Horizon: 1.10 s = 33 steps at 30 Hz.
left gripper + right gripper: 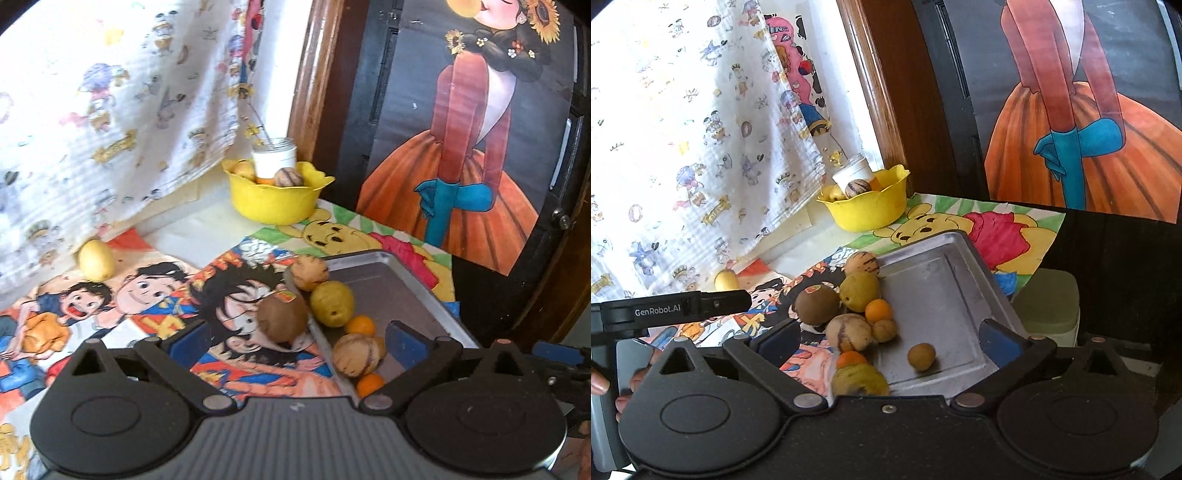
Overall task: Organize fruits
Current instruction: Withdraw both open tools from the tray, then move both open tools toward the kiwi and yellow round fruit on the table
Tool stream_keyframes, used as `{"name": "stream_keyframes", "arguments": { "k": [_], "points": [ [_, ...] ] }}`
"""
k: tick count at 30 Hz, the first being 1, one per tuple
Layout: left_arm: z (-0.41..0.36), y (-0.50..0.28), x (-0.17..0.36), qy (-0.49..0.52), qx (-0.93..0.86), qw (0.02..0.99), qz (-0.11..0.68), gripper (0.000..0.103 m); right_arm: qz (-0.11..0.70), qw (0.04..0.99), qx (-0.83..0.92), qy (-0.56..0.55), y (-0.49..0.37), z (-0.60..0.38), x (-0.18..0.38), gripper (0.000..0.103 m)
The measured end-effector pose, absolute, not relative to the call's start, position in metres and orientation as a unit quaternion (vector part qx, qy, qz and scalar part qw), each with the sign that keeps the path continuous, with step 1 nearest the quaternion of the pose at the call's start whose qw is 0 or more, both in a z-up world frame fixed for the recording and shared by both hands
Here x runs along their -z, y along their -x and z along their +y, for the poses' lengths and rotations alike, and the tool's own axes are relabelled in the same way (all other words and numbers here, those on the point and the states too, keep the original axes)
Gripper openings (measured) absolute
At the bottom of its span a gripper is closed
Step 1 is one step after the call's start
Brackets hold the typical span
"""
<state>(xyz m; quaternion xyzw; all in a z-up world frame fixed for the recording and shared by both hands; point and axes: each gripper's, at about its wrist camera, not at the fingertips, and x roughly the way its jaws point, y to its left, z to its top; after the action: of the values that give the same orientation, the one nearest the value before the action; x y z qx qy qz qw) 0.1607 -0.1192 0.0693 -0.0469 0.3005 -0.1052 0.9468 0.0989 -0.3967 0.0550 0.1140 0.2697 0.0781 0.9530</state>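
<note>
- Left gripper (pixel 297 341) jaws spread wide, nothing between them; right gripper (pixel 888 341) same, wide and empty, above the metal tray (pixel 934 273).
- Fruit crowds the tray's left edge; brown kiwi (pixel 817 304) sits on the mat just beside it.
- Yellow bowl (pixel 866 210) at the back holds some fruit; one yellow fruit (pixel 96 259) strays near the curtain.
- Likely next: pick one fruit, centre jaws, close gently.

- Left gripper (pixel 295 338): we hold its jaws spread wide, nothing between them, tilted downward.
- Right gripper (pixel 890 338): jaws likewise spread wide, empty, tilted downward.
- Fingertips (pixel 639 378): ours, at the left gripper's body.
</note>
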Motion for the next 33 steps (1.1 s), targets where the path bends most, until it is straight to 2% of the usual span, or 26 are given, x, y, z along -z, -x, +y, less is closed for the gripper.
{"name": "stream_keyframes", "arguments": {
  "k": [22,33],
  "points": [
    [-0.057,-0.13,-0.05,0.009,0.039,0.934,0.355,0.103,0.337,0.925,-0.088,-0.153,-0.057,-0.334,-0.023,0.102],
    [-0.019,-0.123,-0.042,0.009,0.005,0.931,0.366,0.103,0.361,0.917,-0.112,-0.126,-0.062,-0.303,-0.021,0.102]
  ]
}}
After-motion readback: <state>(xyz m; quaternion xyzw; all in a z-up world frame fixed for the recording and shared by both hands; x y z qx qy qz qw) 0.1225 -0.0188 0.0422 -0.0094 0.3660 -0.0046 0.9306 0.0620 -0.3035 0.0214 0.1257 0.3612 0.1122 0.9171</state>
